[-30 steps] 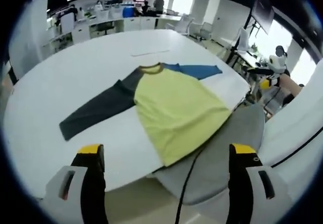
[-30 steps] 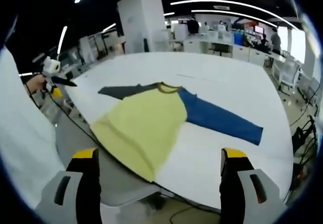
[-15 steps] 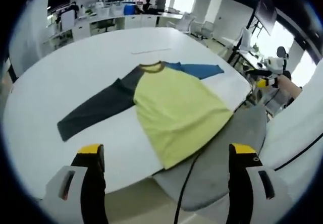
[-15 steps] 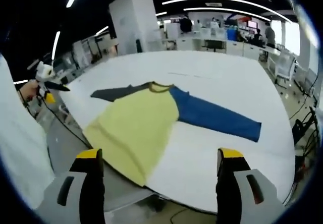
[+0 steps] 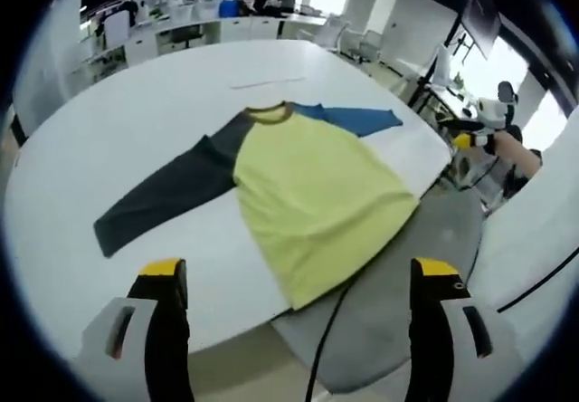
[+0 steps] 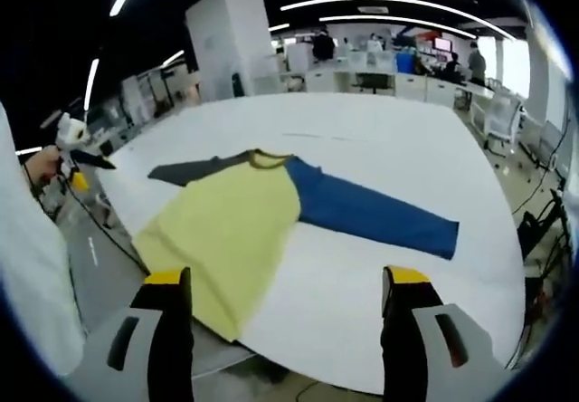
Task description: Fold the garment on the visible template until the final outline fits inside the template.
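Shirt (image 5: 312, 198), yellow-bodied, flat on smooth white table (image 5: 109, 130)

Left gripper view: camera rides behind its own left gripper (image 5: 297, 280), jaws spread, and looks forward and down over the near edge of the white table (image 5: 109, 139). The garment (image 5: 308, 194) lies ahead of the fingertips, well apart from them, its hem toward the right finger (image 5: 432, 284).

Right gripper view: camera sits behind the right gripper (image 6: 288, 289), jaws likewise spread, facing the same table (image 6: 380, 148) from a neighbouring station. The garment (image 6: 235, 221) lies beyond the left finger (image 6: 167, 293).

Both views share the garment, the table top and the office desks beyond. Each view catches the other gripper at its edge: (image 5: 484, 117), (image 6: 71, 144)
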Motion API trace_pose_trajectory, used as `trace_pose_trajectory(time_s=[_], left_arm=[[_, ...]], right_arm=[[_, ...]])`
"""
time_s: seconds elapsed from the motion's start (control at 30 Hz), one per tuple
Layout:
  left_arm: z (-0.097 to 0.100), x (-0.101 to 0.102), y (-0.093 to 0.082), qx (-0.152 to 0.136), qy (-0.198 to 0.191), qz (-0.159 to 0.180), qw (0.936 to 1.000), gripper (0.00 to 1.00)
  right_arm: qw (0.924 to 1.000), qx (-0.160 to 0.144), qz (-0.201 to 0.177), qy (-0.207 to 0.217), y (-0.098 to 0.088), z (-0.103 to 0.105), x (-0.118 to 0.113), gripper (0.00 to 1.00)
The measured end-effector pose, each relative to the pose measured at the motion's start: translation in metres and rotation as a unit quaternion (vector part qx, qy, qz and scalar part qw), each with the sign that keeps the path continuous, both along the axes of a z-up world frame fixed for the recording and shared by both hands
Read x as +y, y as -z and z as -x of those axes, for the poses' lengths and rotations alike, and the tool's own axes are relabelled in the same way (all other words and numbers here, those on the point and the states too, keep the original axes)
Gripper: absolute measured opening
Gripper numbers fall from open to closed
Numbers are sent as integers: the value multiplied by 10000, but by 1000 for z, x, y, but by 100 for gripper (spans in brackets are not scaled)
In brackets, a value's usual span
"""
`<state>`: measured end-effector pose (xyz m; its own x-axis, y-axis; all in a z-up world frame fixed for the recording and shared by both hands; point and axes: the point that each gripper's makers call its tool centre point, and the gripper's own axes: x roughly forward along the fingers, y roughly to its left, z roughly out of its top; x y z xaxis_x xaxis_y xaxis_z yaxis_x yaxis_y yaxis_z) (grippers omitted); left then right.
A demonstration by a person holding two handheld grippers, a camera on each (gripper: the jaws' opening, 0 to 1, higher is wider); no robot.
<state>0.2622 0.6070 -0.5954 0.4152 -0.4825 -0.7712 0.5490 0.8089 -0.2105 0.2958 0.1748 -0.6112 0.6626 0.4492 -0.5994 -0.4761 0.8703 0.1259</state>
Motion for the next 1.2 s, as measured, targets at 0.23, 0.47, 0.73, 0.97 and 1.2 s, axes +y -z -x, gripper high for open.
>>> trace_pose_trajectory(time_s=[0.23, 0.47, 0.73, 0.97, 1.2], left_arm=[[-3, -9, 7, 110, 148, -67, 9998, 97], [-8, -11, 7, 118, 143, -59, 9998, 95], [-16, -2, 10, 13, 177, -429, 9989, 88], [-25, -6, 13, -9, 169, -415, 9990, 88], [-30, -11, 17, 66, 234, -423, 9988, 87]], right_arm=[[9995, -264, 85, 170, -2, -20, -10, 78], [9994, -244, 65, 216, 4, -27, -15, 75], [9988, -199, -39, 440, 13, -41, -31, 73], [9982, -174, 26, 568, 18, -54, -44, 72], [9982, -157, 200, 548, 25, -66, -57, 71]])
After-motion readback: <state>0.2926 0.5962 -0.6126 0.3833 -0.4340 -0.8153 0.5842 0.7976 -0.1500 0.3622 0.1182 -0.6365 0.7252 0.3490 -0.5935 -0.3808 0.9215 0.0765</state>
